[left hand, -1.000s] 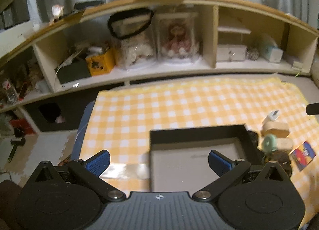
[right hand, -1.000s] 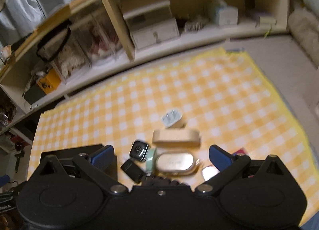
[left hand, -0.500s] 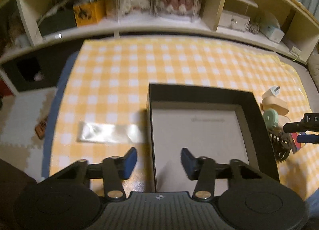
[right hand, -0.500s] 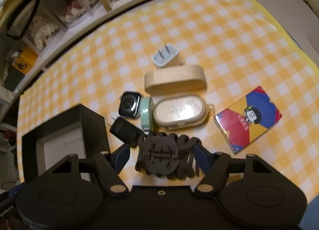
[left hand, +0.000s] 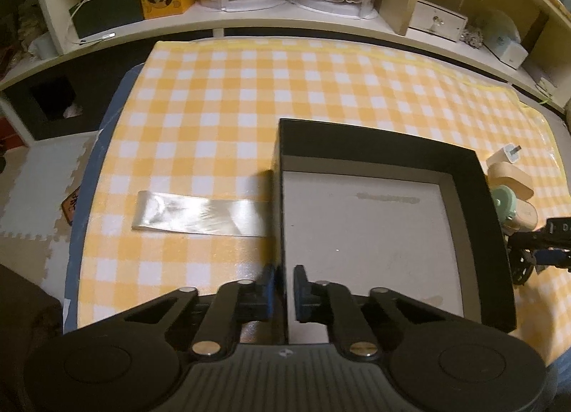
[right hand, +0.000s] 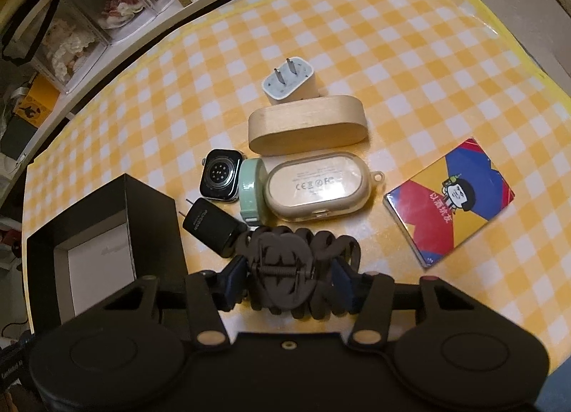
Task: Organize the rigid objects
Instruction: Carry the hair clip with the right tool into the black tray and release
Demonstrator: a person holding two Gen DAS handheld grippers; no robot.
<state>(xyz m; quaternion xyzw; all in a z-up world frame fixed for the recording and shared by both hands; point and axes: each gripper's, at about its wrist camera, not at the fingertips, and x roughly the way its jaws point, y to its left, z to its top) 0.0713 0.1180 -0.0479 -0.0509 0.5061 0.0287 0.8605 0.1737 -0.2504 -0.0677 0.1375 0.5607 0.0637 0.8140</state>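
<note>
In the left wrist view, a black box (left hand: 478,176) with a pale floor lies on the yellow checked cloth. My left gripper (left hand: 284,287) is shut on its left wall near the front corner. In the right wrist view, a dark brown hair claw clip (right hand: 299,262) lies between the closing jaws of my right gripper (right hand: 288,278), and the pads touch its sides. Beyond it lie a black charger (right hand: 210,226), a smartwatch body (right hand: 220,178), a green strap (right hand: 251,191), an earbuds case (right hand: 317,187), a wooden oval case (right hand: 308,128) and a white plug (right hand: 289,82).
A colourful card pack (right hand: 451,201) lies right of the clip. The black box (right hand: 103,205) stands to the clip's left. A clear plastic strip (left hand: 200,214) lies left of the box. Cluttered shelves (left hand: 285,16) run along the far side of the cloth.
Both grippers have sunk and tipped downward. The left jaws went from wide open to shut on the box wall. The right jaws narrowed around the hair claw clip.
</note>
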